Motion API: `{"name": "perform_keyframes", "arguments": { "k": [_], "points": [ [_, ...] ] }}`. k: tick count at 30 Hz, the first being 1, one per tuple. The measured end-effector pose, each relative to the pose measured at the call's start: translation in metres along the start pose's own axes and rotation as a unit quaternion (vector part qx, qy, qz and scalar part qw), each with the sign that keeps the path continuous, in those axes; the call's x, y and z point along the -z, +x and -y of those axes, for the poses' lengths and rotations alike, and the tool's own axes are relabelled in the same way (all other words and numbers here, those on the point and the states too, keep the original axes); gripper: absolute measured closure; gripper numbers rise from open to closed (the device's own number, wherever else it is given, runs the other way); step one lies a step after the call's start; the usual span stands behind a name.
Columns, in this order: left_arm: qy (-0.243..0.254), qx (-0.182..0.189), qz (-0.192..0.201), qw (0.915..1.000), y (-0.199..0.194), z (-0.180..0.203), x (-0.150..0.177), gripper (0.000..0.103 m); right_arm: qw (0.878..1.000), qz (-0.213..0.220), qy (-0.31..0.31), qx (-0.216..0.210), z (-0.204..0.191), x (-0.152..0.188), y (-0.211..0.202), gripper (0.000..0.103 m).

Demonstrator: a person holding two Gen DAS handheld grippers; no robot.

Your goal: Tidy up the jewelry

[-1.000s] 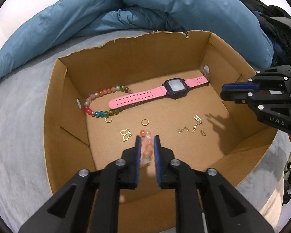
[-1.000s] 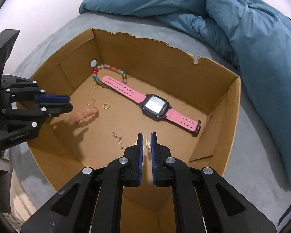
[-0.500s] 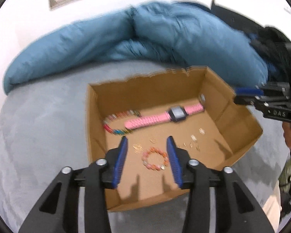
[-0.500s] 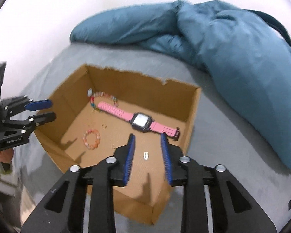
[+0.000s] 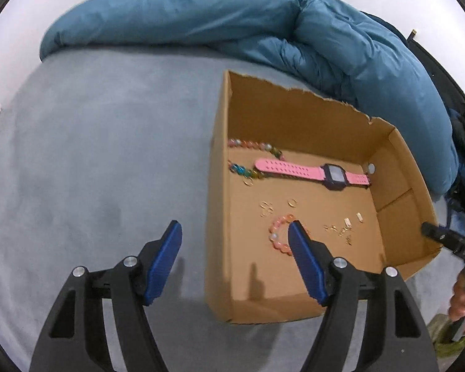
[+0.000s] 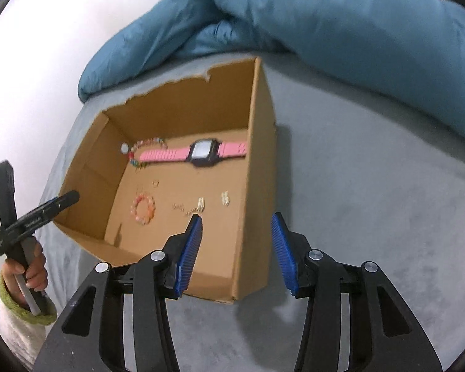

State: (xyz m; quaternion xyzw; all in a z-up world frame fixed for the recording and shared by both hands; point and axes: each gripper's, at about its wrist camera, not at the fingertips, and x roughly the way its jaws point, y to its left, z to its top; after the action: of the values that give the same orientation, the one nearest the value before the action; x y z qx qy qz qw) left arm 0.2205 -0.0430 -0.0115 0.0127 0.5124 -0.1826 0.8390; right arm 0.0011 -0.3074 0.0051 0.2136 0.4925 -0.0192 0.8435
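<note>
An open cardboard box point(image 5: 220, 186) point(image 6: 257, 161) sits on the grey bed. Inside lie a pink watch point(image 5: 297, 170) point(image 6: 198, 152), a multicoloured bead bracelet point(image 5: 248, 161) point(image 6: 142, 152), an orange-pink bead bracelet point(image 5: 277, 235) point(image 6: 143, 209) and several small gold pieces point(image 5: 341, 228) point(image 6: 195, 206). My left gripper point(image 5: 234, 232) is open and empty, high above the box's near left wall. My right gripper point(image 6: 236, 224) is open and empty above the box's near right wall. The left gripper also shows in the right wrist view point(image 6: 69, 197), the right one in the left wrist view point(image 5: 427, 231).
A rumpled blue duvet point(image 5: 294, 37) point(image 6: 325, 21) lies behind the box. Grey bed cover point(image 5: 93, 170) point(image 6: 372, 201) spreads to both sides. White wall at the back.
Both grippers opened and pulled up and back from the box. The orange-pink bracelet left the left gripper and now lies on the box floor; the right gripper dropped a small gold piece.
</note>
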Motion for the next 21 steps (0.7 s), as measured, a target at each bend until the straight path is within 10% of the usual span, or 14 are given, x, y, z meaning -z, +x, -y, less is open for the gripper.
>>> {"name": "perform_keyframes", "arguments": {
  "k": [21],
  "points": [
    [0.007,-0.031,0.000,0.9995,-0.014,0.032,0.024,0.033,0.999,0.007,-0.007,0.039,-0.017,0.019,-0.008,0.072]
  ]
}}
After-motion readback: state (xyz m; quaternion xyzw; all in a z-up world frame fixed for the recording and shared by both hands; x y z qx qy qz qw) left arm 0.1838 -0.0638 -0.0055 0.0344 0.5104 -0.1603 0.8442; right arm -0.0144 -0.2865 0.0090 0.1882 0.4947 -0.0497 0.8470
